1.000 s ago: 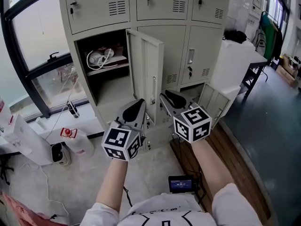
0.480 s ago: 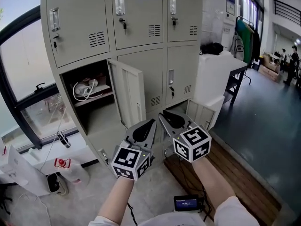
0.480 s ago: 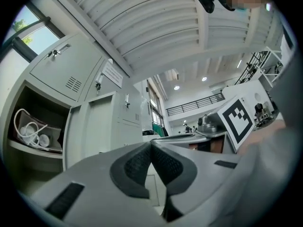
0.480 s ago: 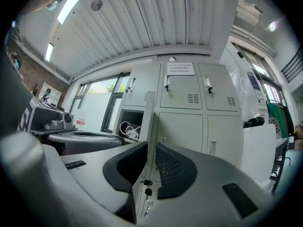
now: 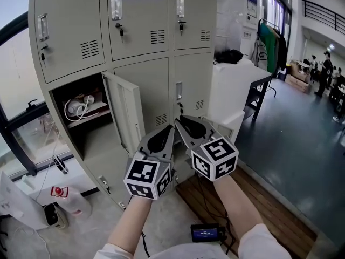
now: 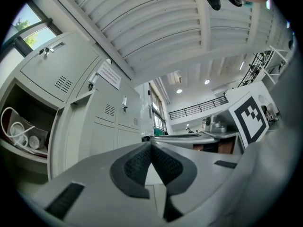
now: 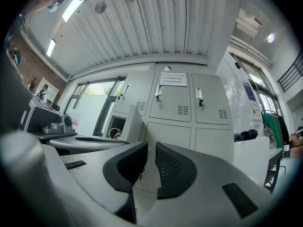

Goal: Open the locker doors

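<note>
The grey locker (image 5: 70,36) has three columns of doors. The middle-left door (image 5: 123,115) stands open, showing a compartment with coiled white cables (image 5: 80,108). The middle-centre door (image 5: 144,90) and middle-right door (image 5: 191,82) are closed, as is the top row. My left gripper (image 5: 170,128) is shut, pads meeting at the tip (image 6: 150,144), and holds nothing. My right gripper (image 5: 178,121) sits beside it, its jaws just narrowed to a slim gap (image 7: 150,148) with nothing between them. Both hover apart from the doors, below the middle-centre one. The open door (image 7: 134,122) shows behind the right jaws.
A white table (image 5: 240,85) with a black bag (image 5: 229,55) stands right of the locker. On the floor lie a wooden board (image 5: 213,198), a black device (image 5: 207,233) and a white jug (image 5: 60,197). A window (image 5: 21,123) is at the left, with a clothes rack (image 5: 269,42) behind.
Both grippers have risen together and the view has tilted up, bringing the top row of doors into sight. The right jaws have narrowed. No door has moved.
</note>
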`<state>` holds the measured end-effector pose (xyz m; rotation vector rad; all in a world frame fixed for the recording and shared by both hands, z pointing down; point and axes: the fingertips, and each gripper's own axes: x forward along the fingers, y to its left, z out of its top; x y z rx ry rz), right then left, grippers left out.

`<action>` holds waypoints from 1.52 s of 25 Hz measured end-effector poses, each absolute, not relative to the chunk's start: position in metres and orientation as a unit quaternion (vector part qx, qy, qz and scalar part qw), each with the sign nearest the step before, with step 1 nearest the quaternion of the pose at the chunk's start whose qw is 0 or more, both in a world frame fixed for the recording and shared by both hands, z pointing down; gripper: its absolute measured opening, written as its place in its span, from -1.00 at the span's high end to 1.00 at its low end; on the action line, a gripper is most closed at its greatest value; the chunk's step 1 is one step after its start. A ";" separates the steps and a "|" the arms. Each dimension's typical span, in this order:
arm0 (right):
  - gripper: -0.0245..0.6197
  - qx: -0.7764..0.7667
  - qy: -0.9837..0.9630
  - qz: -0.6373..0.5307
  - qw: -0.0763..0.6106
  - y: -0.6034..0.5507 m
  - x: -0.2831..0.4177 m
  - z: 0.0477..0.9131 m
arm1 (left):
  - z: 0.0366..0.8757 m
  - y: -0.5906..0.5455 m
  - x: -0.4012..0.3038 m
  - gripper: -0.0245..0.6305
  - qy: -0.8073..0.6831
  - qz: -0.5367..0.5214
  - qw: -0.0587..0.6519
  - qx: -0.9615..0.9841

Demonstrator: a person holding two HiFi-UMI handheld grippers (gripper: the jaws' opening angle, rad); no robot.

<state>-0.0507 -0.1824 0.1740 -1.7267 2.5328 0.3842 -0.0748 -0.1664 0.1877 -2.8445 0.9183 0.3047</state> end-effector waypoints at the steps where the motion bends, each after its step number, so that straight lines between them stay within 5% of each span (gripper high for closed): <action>1: 0.71 -0.559 0.819 0.127 0.031 -0.184 -0.044 0.170 | 0.185 -0.168 -0.068 0.91 0.307 0.100 0.072 -0.944; 21: 0.71 -0.479 0.850 0.217 0.021 -0.271 0.091 0.071 | 0.104 -0.260 0.068 0.91 0.380 0.126 0.120 -0.908; 38: 0.71 -0.437 0.851 0.292 0.010 -0.357 0.097 -0.043 | -0.013 -0.344 0.086 0.91 0.428 0.118 0.193 -0.875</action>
